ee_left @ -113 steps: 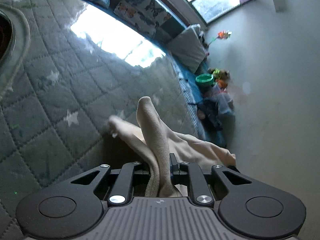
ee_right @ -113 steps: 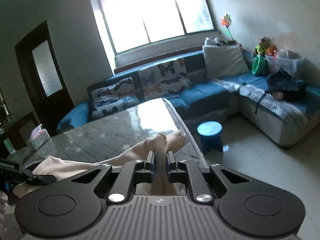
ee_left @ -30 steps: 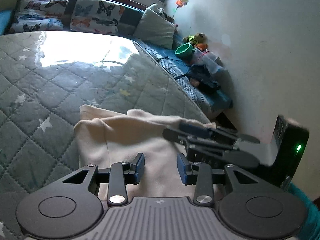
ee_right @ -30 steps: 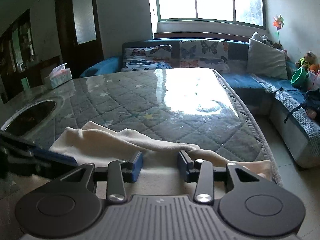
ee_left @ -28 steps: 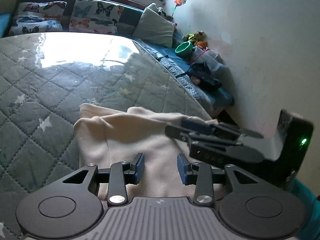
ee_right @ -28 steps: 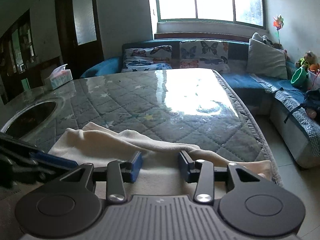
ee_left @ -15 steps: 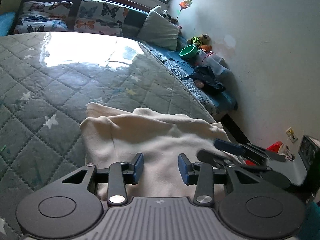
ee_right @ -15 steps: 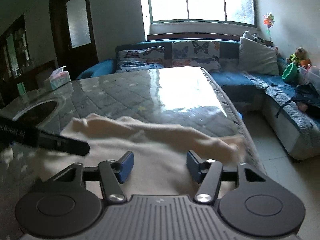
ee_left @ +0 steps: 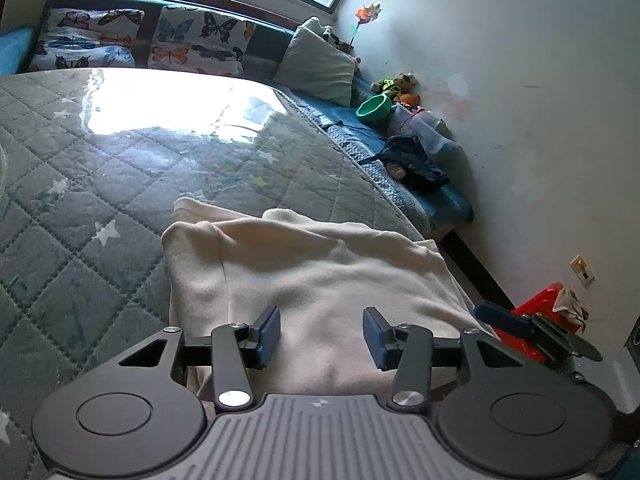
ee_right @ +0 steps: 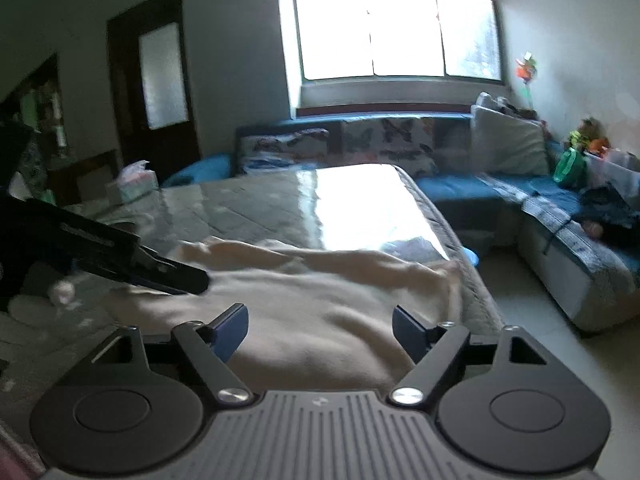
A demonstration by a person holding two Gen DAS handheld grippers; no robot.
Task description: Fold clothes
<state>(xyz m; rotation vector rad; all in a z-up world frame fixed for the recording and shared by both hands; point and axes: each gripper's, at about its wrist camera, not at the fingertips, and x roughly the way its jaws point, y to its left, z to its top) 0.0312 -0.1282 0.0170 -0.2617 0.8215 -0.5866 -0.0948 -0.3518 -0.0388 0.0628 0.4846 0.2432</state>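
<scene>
A cream fleece garment (ee_left: 304, 272) lies folded and flat on the quilted grey table cover (ee_left: 100, 184), near the table's right edge. My left gripper (ee_left: 320, 334) hovers open just above its near part, nothing between the blue pads. In the right wrist view the same garment (ee_right: 328, 304) spreads below my right gripper (ee_right: 320, 330), which is open wide and empty. The right gripper's fingers (ee_left: 532, 328) show at the right edge of the left wrist view, off the cloth. The left gripper's fingers (ee_right: 160, 268) reach in from the left over the garment's left side.
A blue sofa with butterfly cushions (ee_left: 168, 44) runs behind the table and along the right wall, holding a green bowl (ee_left: 374, 106) and a dark bag (ee_left: 416, 164). A red box (ee_left: 548, 320) sits on the floor. A tissue box (ee_right: 134, 184) stands at the table's far left.
Both grippers let go of the garment, which was held up 3.8 s ago and now lies flat. Over the last second both opened wider and drew back; the right one rose.
</scene>
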